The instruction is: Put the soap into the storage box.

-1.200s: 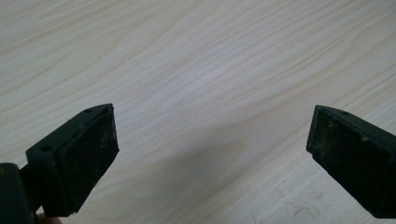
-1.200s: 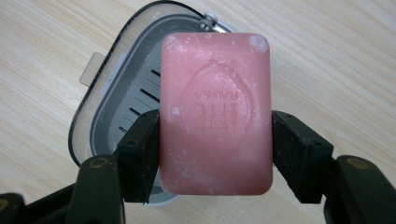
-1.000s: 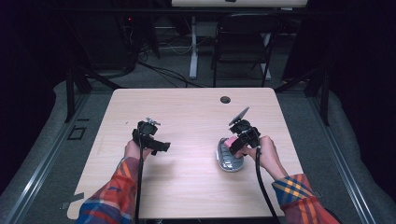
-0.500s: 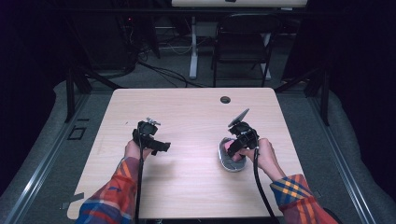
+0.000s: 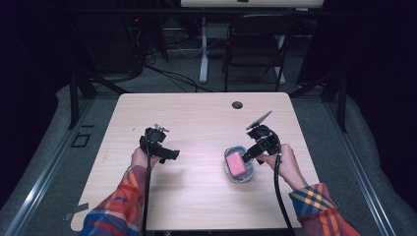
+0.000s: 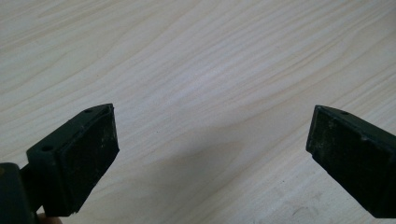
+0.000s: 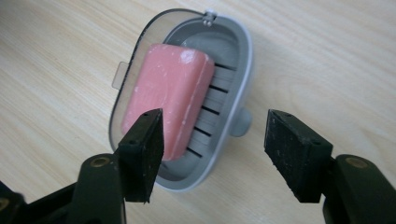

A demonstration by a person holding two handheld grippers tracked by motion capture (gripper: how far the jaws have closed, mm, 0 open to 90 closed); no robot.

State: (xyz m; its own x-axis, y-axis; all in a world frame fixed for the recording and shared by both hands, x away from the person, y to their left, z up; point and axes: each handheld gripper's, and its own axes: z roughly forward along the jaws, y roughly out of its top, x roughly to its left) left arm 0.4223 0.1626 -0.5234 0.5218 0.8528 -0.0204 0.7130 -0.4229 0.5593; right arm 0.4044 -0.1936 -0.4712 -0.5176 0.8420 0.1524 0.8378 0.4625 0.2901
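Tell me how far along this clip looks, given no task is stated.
Looks done: pink soap lies in the grey soap dish. In hand: nothing; the right gripper is open above the dish, the left gripper open over bare table. What's left can't be told.

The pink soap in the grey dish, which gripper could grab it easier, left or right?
Probably the right gripper: its open jaws hang just above the pink bar of soap lying in the grey slotted soap dish. The left gripper faces bare wooden table, farther away.
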